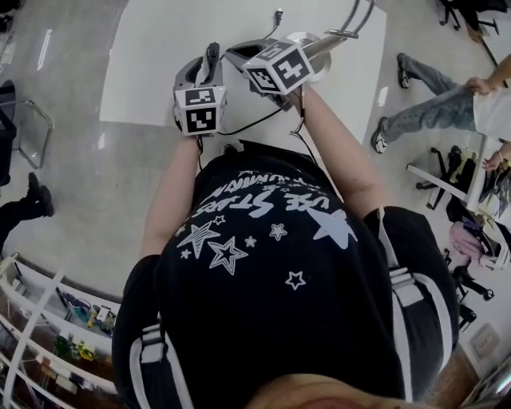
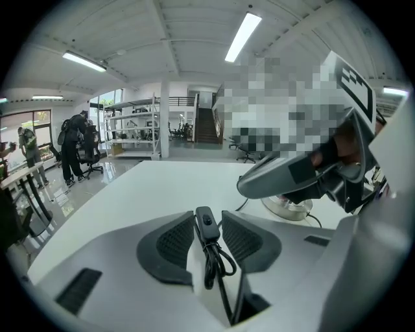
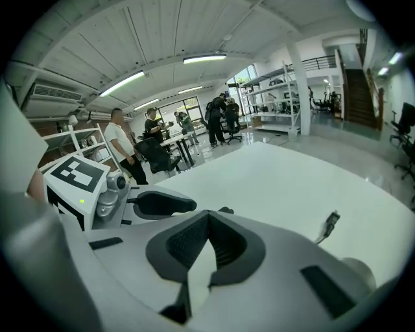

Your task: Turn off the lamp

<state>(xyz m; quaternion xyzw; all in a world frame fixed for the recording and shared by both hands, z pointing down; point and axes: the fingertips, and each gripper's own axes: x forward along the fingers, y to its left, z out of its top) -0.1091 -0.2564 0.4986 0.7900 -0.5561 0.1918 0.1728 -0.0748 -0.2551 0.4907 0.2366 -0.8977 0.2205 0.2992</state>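
White counter (image 1: 152, 72) in a bright hall carries everything. At the centre of the left gripper view, the left gripper (image 2: 208, 214) is clamped on the switch (image 2: 206, 224), a small black block pinched between its pad tips. The cord (image 2: 217, 266) loops down from the switch and drops out of sight between the jaws at the bottom of the frame.

The right gripper (image 3: 207, 215) has its jaws together at the tips, with nothing between them. In the left gripper view it reaches in from the right edge. Its tip sits up and right of the switch, apart from it, and it covers part of the base (image 2: 288, 209) behind.

In the head view both grippers sit side by side at upper centre. Their bodies and marker cubes hide the jaws and the switch. The lamp (image 1: 315, 48) stands just beyond the right gripper. Its stem (image 1: 353, 22) runs off the top edge, so the head is cut off and I cannot tell whether it is lit.

At the right of the right gripper view, a plug (image 3: 331, 224) lies on the counter.
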